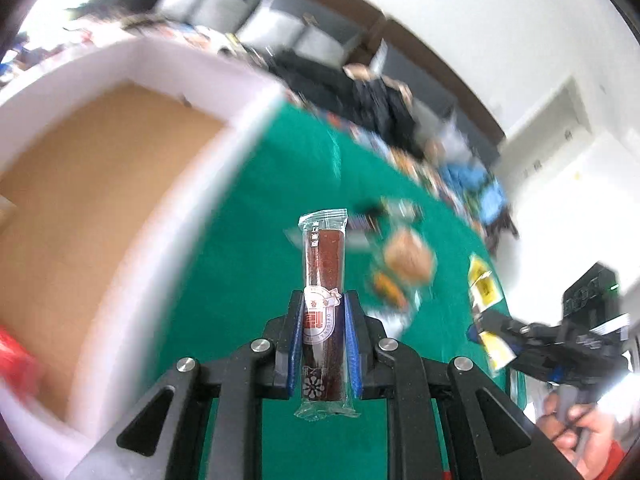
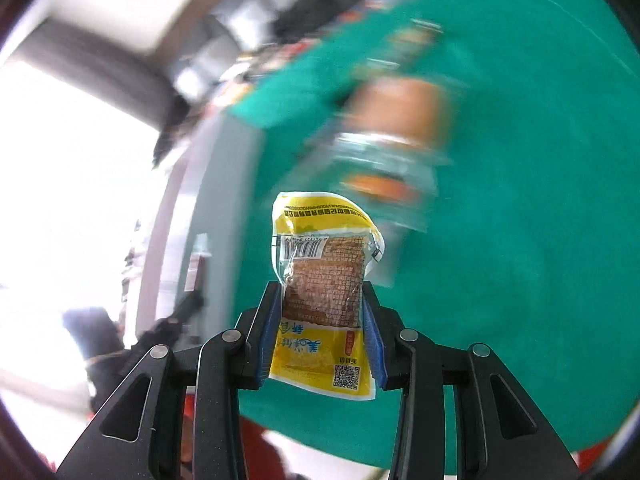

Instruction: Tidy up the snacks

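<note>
My left gripper is shut on a long dark red snack bar in a clear wrapper and holds it above the green table. My right gripper is shut on a yellow snack packet with a brown square inside, held above the green table. The right gripper with its yellow packet also shows at the right of the left wrist view. A white box with a brown cardboard floor stands to the left of the left gripper.
Several loose snacks lie blurred on the table ahead of the left gripper; they also show in the right wrist view. More packets line the table's far edge. A red item sits at the box's near left.
</note>
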Tool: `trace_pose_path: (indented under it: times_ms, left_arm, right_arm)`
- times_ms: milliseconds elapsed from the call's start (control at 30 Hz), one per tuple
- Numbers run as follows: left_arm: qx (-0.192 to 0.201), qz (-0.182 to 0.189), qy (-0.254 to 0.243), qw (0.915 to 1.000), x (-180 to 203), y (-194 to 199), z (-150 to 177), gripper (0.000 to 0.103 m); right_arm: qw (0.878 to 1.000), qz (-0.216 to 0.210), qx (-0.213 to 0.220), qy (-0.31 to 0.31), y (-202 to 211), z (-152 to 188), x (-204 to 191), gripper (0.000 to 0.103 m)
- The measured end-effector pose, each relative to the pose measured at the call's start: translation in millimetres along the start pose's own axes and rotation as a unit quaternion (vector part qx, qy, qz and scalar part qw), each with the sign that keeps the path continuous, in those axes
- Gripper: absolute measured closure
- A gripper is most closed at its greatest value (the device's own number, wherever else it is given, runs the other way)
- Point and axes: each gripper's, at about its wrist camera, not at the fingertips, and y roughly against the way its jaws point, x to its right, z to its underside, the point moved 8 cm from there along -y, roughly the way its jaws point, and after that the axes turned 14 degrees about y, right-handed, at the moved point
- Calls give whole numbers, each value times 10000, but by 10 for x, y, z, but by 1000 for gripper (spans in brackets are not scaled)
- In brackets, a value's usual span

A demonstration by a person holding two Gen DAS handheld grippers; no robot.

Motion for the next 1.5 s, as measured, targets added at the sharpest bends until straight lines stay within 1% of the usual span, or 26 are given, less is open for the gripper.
trace_pose_path:
  times_ms: [67, 133, 167, 200, 267, 300, 367, 467, 533, 567, 667, 700, 767, 800, 867, 900, 967, 1033, 1067, 1133, 1200, 1267, 1333, 1367, 1433, 1500]
  left_arm:
    - [342, -325, 24, 9989, -168, 238, -241, 85]
    - [679, -827, 4, 9943, -412, 464, -483, 84]
    - [804, -1113, 27, 9905, -553, 553, -587, 79]
    - [923, -1478, 84, 9847, -740, 652, -697, 71]
    - [1043, -1806, 215, 9778, -1008, 788, -816, 18]
    - [1192, -1927, 293, 9736, -1134, 886, -864, 14]
    - [1354, -2100, 381, 9675, -1285, 1023, -906, 14]
    - [1471, -2155, 550, 9638, -1406, 1136, -908, 14]
    - [1504, -2018, 603, 9659, -1355, 1149, -844, 14]
    - [1482, -1927, 573, 9683, -1286, 1121, -806, 14]
    - [1317, -1480, 249, 9799, -880, 1025, -605, 14]
    - [1240, -1343, 116, 9831, -718, 981, -531, 14]
    - [948, -966, -352, 9902, -258, 748, -260, 12]
    - [799, -839, -540, 9918, -84, 641, -137, 11]
    - [345, -607, -1006, 9925, 257, 312, 214, 3]
    - [150, -564, -1192, 9911, 359, 137, 389, 3]
    - [-225, -770, -1529, 9850, 430, -309, 736, 3]
    - [-497, -1123, -1658, 9785, 346, -688, 965, 4]
    - [-622, -1282, -1683, 9754, 292, -857, 1053, 4]
    - [-763, -1556, -1747, 9693, 180, -1119, 1113, 5]
    - [-677, -1806, -1848, 9637, 133, -1297, 1050, 5]
    - [-511, -1977, -1855, 9612, 118, -1383, 953, 5]
    - [-452, -1962, -1757, 9636, 85, -1437, 855, 5]
    - [-477, -1944, -1695, 9650, 73, -1487, 823, 5]
    - [-379, -2028, -1745, 9628, 42, -1516, 786, 4]
    - [-261, -2139, -1891, 9580, 30, -1553, 762, 3]
  right_arm:
    - [9986, -306, 15, 429, -122, -225, -537, 63]
    - [9919, -712, -37, 1049, -349, -477, -1333, 63]
    - [9890, -824, -65, 1226, -433, -530, -1563, 60]
    - [9837, -974, -89, 1510, -569, -617, -1920, 45]
    - [9741, -898, 19, 2073, -787, -781, -2430, 29]
    - [9706, -708, 88, 2299, -859, -858, -2579, 29]
    - [9654, -559, 251, 2535, -909, -975, -2753, 29]
    - [9648, -547, 470, 2530, -819, -1102, -2710, 29]
    - [9634, -389, 590, 2587, -728, -1115, -2566, 29]
    - [9615, -160, 647, 2665, -697, -1099, -2399, 29]
    - [9508, 871, 641, 2904, -641, -945, -1635, 26]
    - [9425, 1433, 568, 2964, -633, -812, -1200, 26]
    - [9319, 2184, 347, 2874, -588, -543, -435, 26]
    - [9281, 2491, 234, 2756, -520, -405, -50, 26]
    - [9238, 2980, 76, 2403, -335, -101, 643, 26]
    - [9230, 3156, 28, 2202, -232, 24, 905, 26]
    - [9213, 3516, 9, 1661, 8, 250, 1494, 26]
    - [9183, 3741, 75, 1292, 196, 361, 1865, 26]
    - [9172, 3796, 104, 1208, 266, 400, 1950, 26]
    - [9150, 3886, 184, 1064, 363, 431, 2153, 26]
    - [9148, 3893, 233, 1050, 378, 411, 2258, 26]
    - [9146, 3904, 240, 1031, 327, 350, 2267, 26]
    - [9181, 3830, 346, 960, 322, 315, 2326, 26]
    - [9192, 3803, 383, 944, 374, 388, 2268, 26]
    - [9233, 3713, 440, 878, 365, 389, 2287, 25]
    - [9257, 3665, 462, 809, 385, 404, 2321, 22]
